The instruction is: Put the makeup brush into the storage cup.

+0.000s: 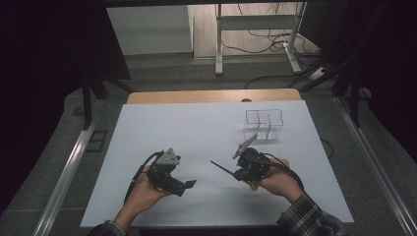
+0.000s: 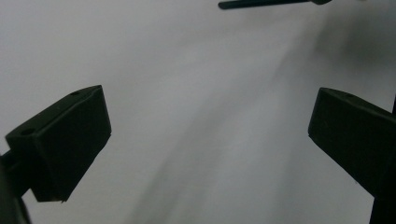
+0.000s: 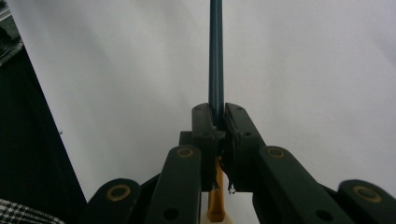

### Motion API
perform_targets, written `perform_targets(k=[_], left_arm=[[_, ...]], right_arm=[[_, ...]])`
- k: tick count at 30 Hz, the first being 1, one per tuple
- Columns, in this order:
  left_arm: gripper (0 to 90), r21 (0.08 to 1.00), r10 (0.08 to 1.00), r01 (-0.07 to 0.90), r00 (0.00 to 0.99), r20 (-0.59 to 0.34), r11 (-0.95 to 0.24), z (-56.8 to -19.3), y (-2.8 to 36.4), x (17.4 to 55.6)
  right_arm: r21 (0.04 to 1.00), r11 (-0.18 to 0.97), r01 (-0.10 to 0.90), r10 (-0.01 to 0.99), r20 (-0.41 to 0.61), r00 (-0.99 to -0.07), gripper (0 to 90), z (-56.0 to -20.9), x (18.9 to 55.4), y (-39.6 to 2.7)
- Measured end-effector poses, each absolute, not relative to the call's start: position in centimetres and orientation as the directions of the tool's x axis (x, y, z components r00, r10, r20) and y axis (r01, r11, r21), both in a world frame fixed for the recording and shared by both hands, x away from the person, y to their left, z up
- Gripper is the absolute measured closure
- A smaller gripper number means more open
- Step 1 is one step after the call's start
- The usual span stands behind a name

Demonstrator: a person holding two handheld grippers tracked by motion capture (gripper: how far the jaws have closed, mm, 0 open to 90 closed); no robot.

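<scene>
The right tool (image 1: 239,172) pinches a thin dark rod (image 3: 215,56) above the white table (image 1: 196,132), the left tool (image 1: 189,184) spread empty; the long rod could pivot and slip

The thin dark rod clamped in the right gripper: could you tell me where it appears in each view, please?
High view: the dark rod juts left from the right gripper.
Left gripper view: its tip crosses the top edge.
Right gripper view: it rises from centre to top.
Shared landmark: the white sheet.
</scene>
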State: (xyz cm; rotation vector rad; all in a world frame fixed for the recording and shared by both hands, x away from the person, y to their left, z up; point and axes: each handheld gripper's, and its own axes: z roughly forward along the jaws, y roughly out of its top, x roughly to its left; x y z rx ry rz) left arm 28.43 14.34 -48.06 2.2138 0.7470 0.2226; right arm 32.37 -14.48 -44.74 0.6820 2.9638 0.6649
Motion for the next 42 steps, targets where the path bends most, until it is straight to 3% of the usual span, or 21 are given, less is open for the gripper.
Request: perform_targets(k=[21, 23, 31, 38, 42], left_arm=[[3.6, 0.704, 0.507, 0.398, 0.860, -0.063, -0.588, -48.9, 10.6, 29.2], [4.2, 0.674, 0.473, 0.364, 0.881, -0.024, -0.643, -48.8, 10.6, 29.4], [8.9, 0.664, 0.445, 0.332, 0.896, 0.001, -0.670, -49.1, 9.6, 29.3], [23.4, 0.653, 0.391, 0.272, 0.920, 0.039, -0.707, -49.0, 9.3, 28.9], [39.2, 0.651, 0.364, 0.246, 0.930, 0.050, -0.718, -48.9, 9.3, 28.6]], right_arm=[[0.381, 0.853, 0.356, 0.348, 0.094, -0.933, 83.8, -45.2, 31.7, -12.0], [0.377, 0.856, 0.353, 0.340, 0.102, -0.935, 83.7, -45.0, 31.6, -11.8], [0.369, 0.872, 0.322, 0.300, 0.117, -0.947, 83.8, -45.0, 31.2, -10.8], [0.365, 0.878, 0.308, 0.281, 0.127, -0.951, 83.7, -44.9, 30.9, -10.3], [0.359, 0.882, 0.306, 0.274, 0.140, -0.952, 83.7, -45.0, 30.7, -10.1]])
